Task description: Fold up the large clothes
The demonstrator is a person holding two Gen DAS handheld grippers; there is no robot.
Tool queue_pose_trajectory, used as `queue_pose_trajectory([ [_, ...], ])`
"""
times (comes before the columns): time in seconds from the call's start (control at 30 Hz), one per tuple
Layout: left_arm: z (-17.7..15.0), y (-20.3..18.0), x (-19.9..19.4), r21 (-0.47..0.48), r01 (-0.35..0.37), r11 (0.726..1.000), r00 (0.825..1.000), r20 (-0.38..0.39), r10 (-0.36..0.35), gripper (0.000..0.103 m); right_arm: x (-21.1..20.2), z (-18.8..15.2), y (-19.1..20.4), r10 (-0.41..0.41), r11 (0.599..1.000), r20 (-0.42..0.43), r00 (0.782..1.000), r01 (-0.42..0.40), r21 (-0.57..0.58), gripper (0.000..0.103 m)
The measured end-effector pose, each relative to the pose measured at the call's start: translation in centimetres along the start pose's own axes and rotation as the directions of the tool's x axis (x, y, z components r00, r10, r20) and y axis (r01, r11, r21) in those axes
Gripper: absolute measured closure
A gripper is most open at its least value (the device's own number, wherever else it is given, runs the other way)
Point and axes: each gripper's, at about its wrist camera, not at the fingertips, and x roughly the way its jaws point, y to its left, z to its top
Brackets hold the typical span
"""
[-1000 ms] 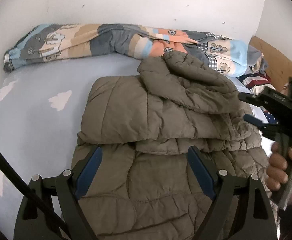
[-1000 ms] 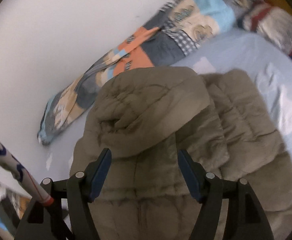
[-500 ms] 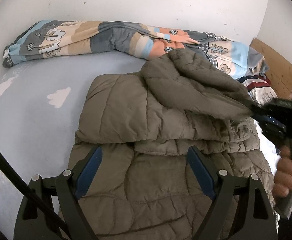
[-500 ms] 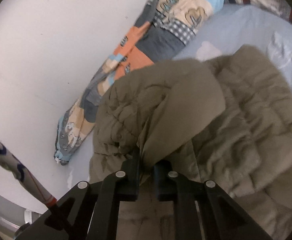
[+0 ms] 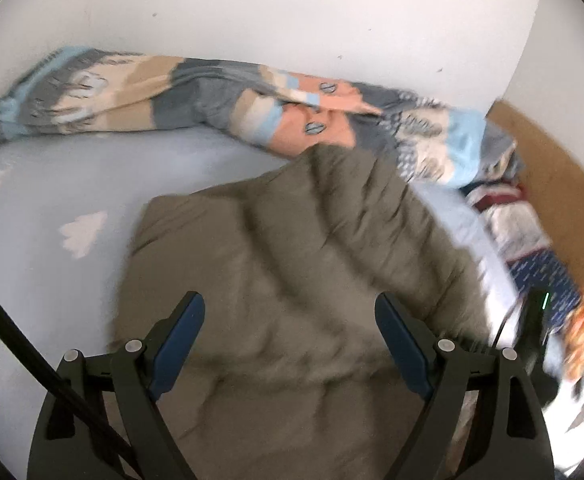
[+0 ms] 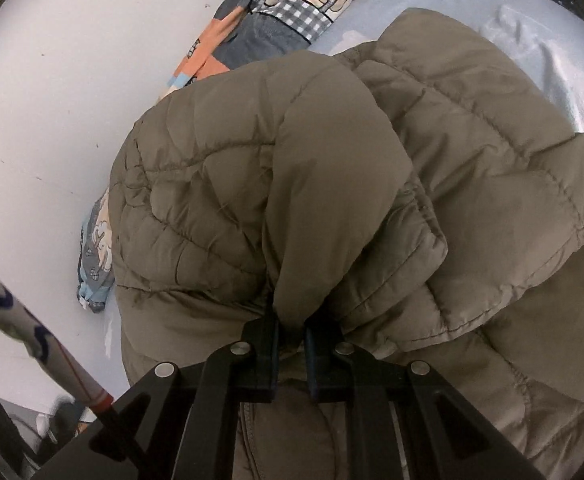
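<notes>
Jacket (image 6: 332, 184) on bed (image 5: 52, 184), partly folded, midway by my read. Right claw (image 6: 291, 332) clamped on hood; left claw (image 5: 288, 344) spread open above jacket. Hood fold and final tidy left.

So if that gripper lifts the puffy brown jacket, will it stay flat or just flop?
Probably flop: the jacket already bunches and drapes where the right gripper pinches it. Its quilted padding looks airy, so likely light for its bulk. The smooth shell might slip.

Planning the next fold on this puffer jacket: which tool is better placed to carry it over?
Right tool: already shut on the jacket. Left tool is open, holding nothing.
</notes>
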Motion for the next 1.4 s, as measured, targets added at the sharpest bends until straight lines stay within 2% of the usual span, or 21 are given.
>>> queue_pose_trajectory([
  [0.03, 0.6, -0.2, 1.1, -0.004, 0.012, 1.000, 1.000, -0.014, -0.012, 0.017, -0.1, 0.0, 0.1, -0.003, 1.000, -0.001, 1.000, 0.003, -0.006, 0.092],
  [0.17, 1.9, -0.7, 7.0, 0.009, -0.074, 0.997, 0.994, -0.081, 0.074, 0.017, -0.5, 0.0, -0.1, 0.002, 1.000, -0.004, 1.000, -0.002, -0.007, 0.092],
  [0.2, 1.5, -0.7, 9.0, 0.053, -0.150, 0.987, 0.980, -0.123, 0.155, 0.017, -0.5, 0.0, -0.2, 0.001, 1.000, -0.005, 1.000, -0.001, -0.009, 0.092],
  [0.23, 0.9, -0.5, 11.2, 0.114, -0.227, 0.967, 0.953, -0.180, 0.245, 0.017, -0.5, 0.0, -0.2, -0.002, 1.000, -0.006, 1.000, 0.002, -0.014, 0.092],
  [0.27, 0.4, -0.4, 12.1, 0.137, -0.237, 0.962, 0.945, -0.197, 0.261, 0.015, -0.5, 0.1, -0.1, -0.005, 1.000, -0.007, 1.000, 0.005, -0.020, 0.092],
  [0.33, -0.5, -0.1, 12.0, 0.153, -0.233, 0.960, 0.954, -0.154, 0.256, 0.015, -0.6, 0.4, 0.1, -0.004, 1.000, -0.023, 1.000, 0.004, -0.027, 0.086],
  [0.43, -1.0, 0.0, 11.8, 0.161, -0.232, 0.959, 0.958, -0.133, 0.254, 0.015, -1.8, 1.4, 0.4, -0.012, 1.000, -0.068, 0.998, 0.014, 0.025, 0.080],
  [0.5, -1.3, 0.0, 11.7, 0.162, -0.231, 0.959, 0.960, -0.123, 0.252, 0.015, -4.3, 1.9, 1.1, -0.094, 0.995, 0.007, 0.996, 0.094, 0.026, 0.080],
  [0.57, -1.4, 0.0, 11.6, 0.164, -0.226, 0.960, 0.962, -0.119, 0.247, 0.015, -6.7, 2.8, 3.3, -0.184, 0.979, 0.136, 0.974, 0.193, -0.060, 0.080],
  [0.63, -1.5, 0.0, 11.5, 0.159, -0.218, 0.963, 0.964, -0.118, 0.238, 0.015, -7.7, 4.0, 5.0, -0.171, 0.968, 0.214, 0.962, 0.204, -0.143, 0.080],
  [0.7, -1.3, 0.4, 11.5, 0.156, -0.212, 0.965, 0.966, -0.117, 0.231, 0.015, -7.4, 5.3, 5.7, -0.159, 0.959, 0.251, 0.955, 0.209, -0.189, 0.079],
  [0.8, -1.4, 0.6, 11.5, 0.156, -0.203, 0.967, 0.970, -0.107, 0.220, 0.014, -4.3, 6.5, 5.7, -0.230, 0.911, 0.250, 0.940, 0.299, -0.286, 0.079],
  [0.87, -1.6, 0.6, 11.5, 0.153, -0.199, 0.968, 0.972, -0.095, 0.215, 0.013, -1.1, 6.3, 5.4, -0.306, 0.852, 0.195, 0.932, 0.360, -0.381, 0.075],
  [0.93, -1.8, 0.5, 11.6, 0.157, -0.202, 0.967, 0.973, -0.083, 0.217, 0.012, 1.8, 5.7, 3.7, -0.375, 0.809, 0.159, 0.913, 0.406, -0.425, 0.075],
  [1.03, -1.8, 0.4, 10.9, 0.151, -0.202, 0.968, 0.975, -0.060, 0.213, 0.013, 3.1, 4.2, 2.7, -0.375, 0.757, 0.210, 0.903, 0.429, -0.493, 0.075],
  [1.17, -1.7, 0.6, 8.6, 0.115, -0.193, 0.974, 0.981, -0.010, 0.195, 0.013, 0.7, 4.8, 2.2, -0.305, 0.826, 0.203, 0.930, 0.365, -0.431, 0.074],
  [1.3, -1.5, 0.1, 6.6, 0.098, -0.182, 0.978, 0.983, 0.055, 0.177, 0.013, -2.2, 4.8, 3.2, -0.258, 0.833, 0.249, 0.933, 0.345, -0.431, 0.073],
  [1.4, -1.6, -0.8, 6.4, 0.123, -0.158, 0.980, 0.987, 0.057, 0.152, 0.013, -3.8, 5.2, 4.0, -0.210, 0.849, 0.271, 0.939, 0.312, -0.426, 0.068],
])
